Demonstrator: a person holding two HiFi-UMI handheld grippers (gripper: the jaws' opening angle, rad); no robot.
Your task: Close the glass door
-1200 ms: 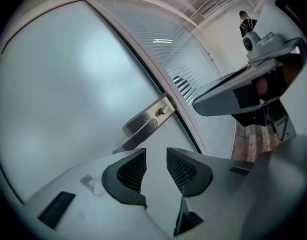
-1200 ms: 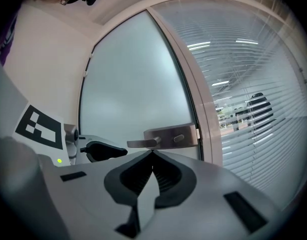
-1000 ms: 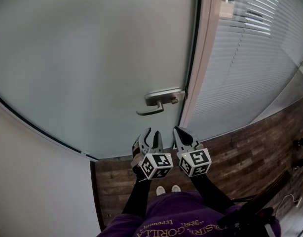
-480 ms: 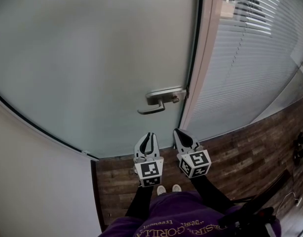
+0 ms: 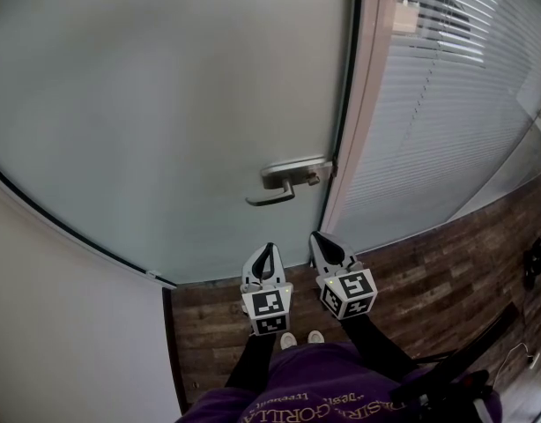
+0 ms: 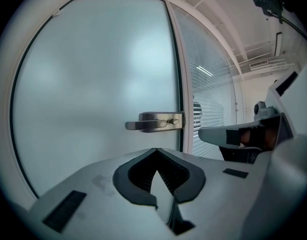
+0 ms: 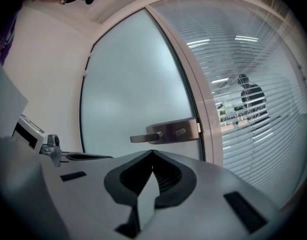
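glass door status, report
Left gripper just closed, empty; right gripper shut, empty. Glass door looks shut against frame, handle untouched. Nothing in the way.

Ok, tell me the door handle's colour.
Silver-grey metal; the door handle shows best in the left gripper view.

The frosted glass door (image 5: 165,104) stands flush in its frame; its metal lever handle (image 5: 284,183) lies level, just ahead of the left gripper (image 5: 268,247), apart.

I read the glass door (image 5: 165,104) as frosted and matt, its handle (image 5: 284,181) as brushed metal. The floor (image 5: 429,280) looks like dark wood planks, possibly laminate. The left gripper (image 5: 268,247) and right gripper (image 5: 314,234) are smooth matt grey plastic.
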